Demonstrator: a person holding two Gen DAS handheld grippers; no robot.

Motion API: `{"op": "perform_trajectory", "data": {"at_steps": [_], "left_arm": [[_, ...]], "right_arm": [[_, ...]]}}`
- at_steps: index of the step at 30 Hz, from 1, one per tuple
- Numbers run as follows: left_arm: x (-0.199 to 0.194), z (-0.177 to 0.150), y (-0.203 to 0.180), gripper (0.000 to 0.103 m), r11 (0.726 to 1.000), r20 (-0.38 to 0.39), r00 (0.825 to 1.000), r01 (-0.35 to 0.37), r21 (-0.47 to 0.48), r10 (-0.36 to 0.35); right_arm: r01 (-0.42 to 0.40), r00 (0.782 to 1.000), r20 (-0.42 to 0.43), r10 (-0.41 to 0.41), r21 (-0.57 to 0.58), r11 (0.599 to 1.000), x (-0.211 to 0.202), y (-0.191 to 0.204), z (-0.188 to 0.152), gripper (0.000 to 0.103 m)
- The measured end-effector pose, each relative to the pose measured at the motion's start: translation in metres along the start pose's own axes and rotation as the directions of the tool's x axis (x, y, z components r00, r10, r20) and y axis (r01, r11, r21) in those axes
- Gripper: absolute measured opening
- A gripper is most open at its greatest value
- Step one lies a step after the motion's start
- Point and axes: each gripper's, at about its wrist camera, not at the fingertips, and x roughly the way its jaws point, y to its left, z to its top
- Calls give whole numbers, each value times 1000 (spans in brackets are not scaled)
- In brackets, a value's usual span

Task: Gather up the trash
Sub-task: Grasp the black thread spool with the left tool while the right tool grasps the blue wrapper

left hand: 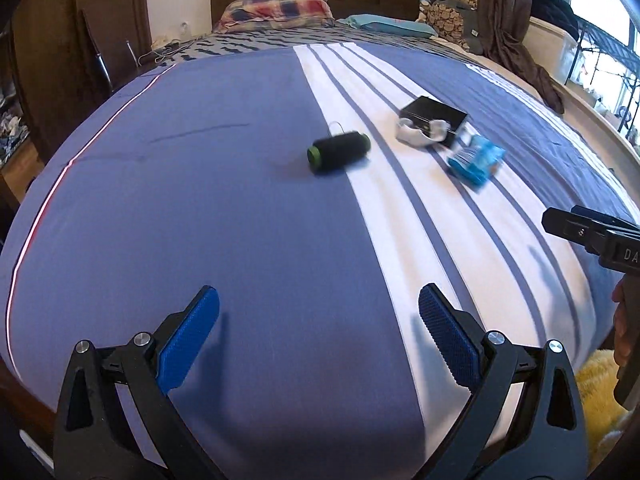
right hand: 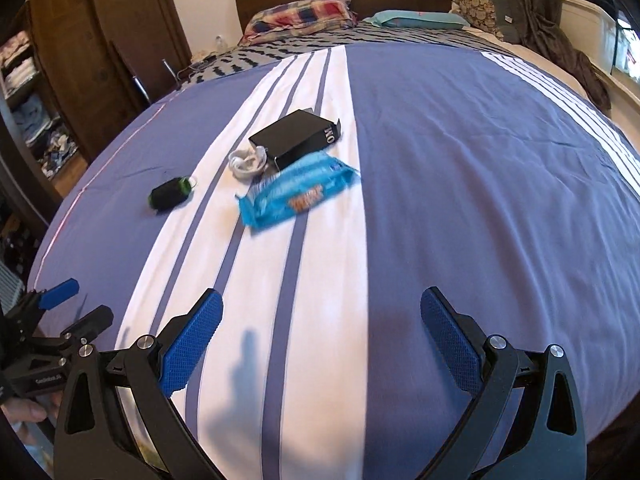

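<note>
Left wrist view: left gripper (left hand: 319, 328) low over near part of bed (left hand: 200, 200), jaws wide apart, nothing btwn pads. Black spool (left hand: 338, 151) mid-bed, on its side. Further right: white cable (left hand: 420, 131) touching black box (left hand: 434, 114), blue wrapper (left hand: 476, 160) just beside them. Right gripper (left hand: 592, 236) at right edge, only partly in frame.

Right wrist view: right gripper (right hand: 322, 330) also spread wide, empty, over near white stripes. Wrapper (right hand: 294, 194) ahead, centre, touching box (right hand: 294, 136); cable (right hand: 248, 162) to left of it, spool (right hand: 170, 194) further left. Left gripper (right hand: 60, 300) at near left.

Progress, by the look of it: nothing collected yet. Wrapper = likeliest trash, untouched on bed. No bin or bag in sight. Approach, grasp, disposal all left to do.
</note>
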Motion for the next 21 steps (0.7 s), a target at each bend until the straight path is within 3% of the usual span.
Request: {"op": "perform_trajectory", "data": {"at_steps": [5, 11, 17, 21], "left_arm": [[20, 23, 3, 95, 1000, 0, 1000, -5, 14, 5], [42, 48, 7, 94, 1000, -3, 1000, 5, 23, -5], [70, 78, 6, 94, 999, -4, 1000, 15, 30, -15], [89, 92, 1, 89, 998, -19, 999, 39, 47, -39]], "right_arm": [[-49, 998, -38, 50, 17, 999, 28, 12, 21, 98], [-42, 997, -62, 43, 31, 999, 52, 28, 41, 88], [-7, 998, -69, 12, 71, 997, 73, 32, 58, 82], [62, 996, -70, -62, 9, 998, 83, 41, 61, 75]]}}
